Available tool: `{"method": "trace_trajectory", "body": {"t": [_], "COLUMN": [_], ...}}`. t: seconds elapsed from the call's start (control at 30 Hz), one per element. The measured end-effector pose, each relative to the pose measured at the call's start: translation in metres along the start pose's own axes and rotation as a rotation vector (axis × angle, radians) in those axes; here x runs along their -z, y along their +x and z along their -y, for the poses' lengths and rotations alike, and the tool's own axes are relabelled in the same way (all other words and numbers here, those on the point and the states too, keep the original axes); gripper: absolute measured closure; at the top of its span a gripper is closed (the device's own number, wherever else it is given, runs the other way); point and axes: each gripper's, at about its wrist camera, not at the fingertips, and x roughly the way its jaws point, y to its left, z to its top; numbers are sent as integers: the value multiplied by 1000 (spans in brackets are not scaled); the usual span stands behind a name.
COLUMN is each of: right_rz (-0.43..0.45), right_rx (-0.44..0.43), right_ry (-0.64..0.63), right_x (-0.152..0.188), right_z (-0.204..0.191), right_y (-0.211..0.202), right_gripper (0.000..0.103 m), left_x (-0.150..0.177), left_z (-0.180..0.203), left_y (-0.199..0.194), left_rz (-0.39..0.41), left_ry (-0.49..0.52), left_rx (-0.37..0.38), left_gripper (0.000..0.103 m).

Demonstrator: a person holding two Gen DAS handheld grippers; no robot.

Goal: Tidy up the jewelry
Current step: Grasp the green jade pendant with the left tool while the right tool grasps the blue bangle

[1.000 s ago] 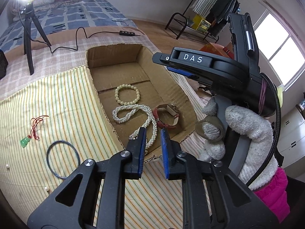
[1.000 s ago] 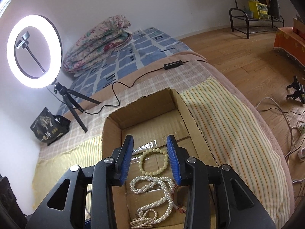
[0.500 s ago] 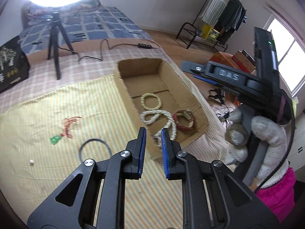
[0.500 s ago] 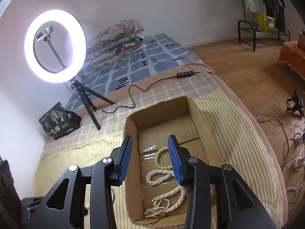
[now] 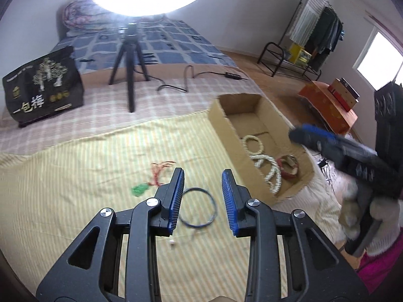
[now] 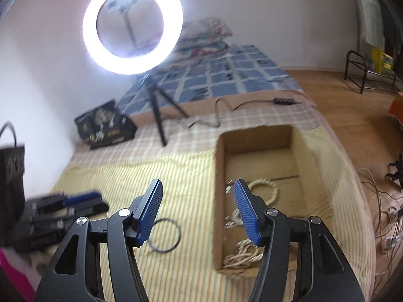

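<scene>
My left gripper hovers over the striped cloth with its jaws opening and nothing between them. Just below its tips lies a thin dark bangle. To the left is a green pendant on a red cord, and near the fingers a tiny white bead. The cardboard box holds a bead bracelet, a pearl necklace and a red watch. My right gripper is opening too, empty, above the box's left wall, with the bangle to its lower left.
A ring light on a tripod and a black printed bag stand at the back of the bed, with a cable trailing right. The bed edge drops to the wooden floor right of the box. A gloved hand holds the right gripper.
Both grippers drew back from over the box and swung left toward the cloth. Both jaws widened. The bangle now lies under the left gripper's tips.
</scene>
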Motion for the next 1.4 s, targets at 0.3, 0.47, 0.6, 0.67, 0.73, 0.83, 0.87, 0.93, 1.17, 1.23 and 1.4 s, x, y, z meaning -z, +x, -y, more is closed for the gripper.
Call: {"method": "trace_trajectory", "body": {"t": [0.3,0.47,0.6,0.67,0.73,0.83,0.87,0.93,1.17,1.23,1.4], "right_rz": [-222,-285,-309,-315,-323,-332,-333,-340,-365,-369,-361], "right_rx": [-79,-41,-14,-2,12,38,41,46,52,56,61], "right_ry": [88,103,104,115,134,164,178,203,206,207,196], "right_x": [46,69,81,87,91,95,96,98,104,105,103], "right_z": [-26,-39,-47,-48,-47,-44,-41,-36,-35,-35,-37], "right_y": [39,56,66,71,77,83,85,88,99,102,105], "right_gripper": [45,45,45,46,53,59,59,60,66,66,66], "left_x": [5,11,13,14,16,17,18,19,19,18,20], "left_z": [-50,-67,-74,-76,-78,-79,-80,-80,-89,-92,-98], "left_y": [25,39,52,60,66,74,78,83,102,107,118], "left_rz": [-68,-103,-127,-141,-153,-169,-174,-184,-198,-198,-223], "left_ry": [-52,-70,-73,-74,-72,-70,-71,-77,-112,-124,-136], "left_rx": [-41,-49,-51,-47,-40,-31,-27,-19,-15,-13,-4], "left_gripper": [73,73,73,73,73,73,73,73,73,73,73]}}
